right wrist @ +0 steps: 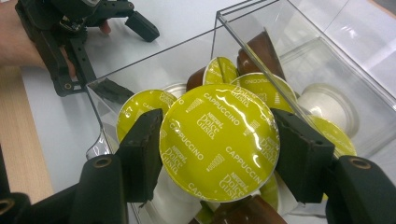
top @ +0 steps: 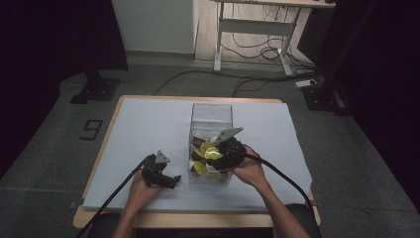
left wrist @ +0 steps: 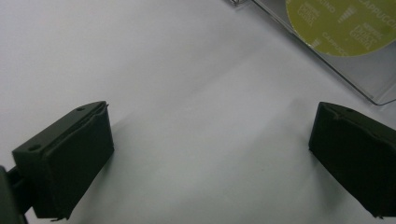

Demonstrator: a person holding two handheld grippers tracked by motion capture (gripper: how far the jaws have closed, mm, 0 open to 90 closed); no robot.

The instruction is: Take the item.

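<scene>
Gripped only by its rim in the right tool (right wrist: 219,149) above the clear box (top: 211,115), the cappuccino capsule (right wrist: 219,142) could slip back in, while the left tool (left wrist: 210,158) sits open on the table (top: 148,124).

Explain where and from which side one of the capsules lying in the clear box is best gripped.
Grip a capsule across its round rim, coming from above through the clear box's open top; the right gripper shows this grip, its fingers pressing opposite edges.
</scene>
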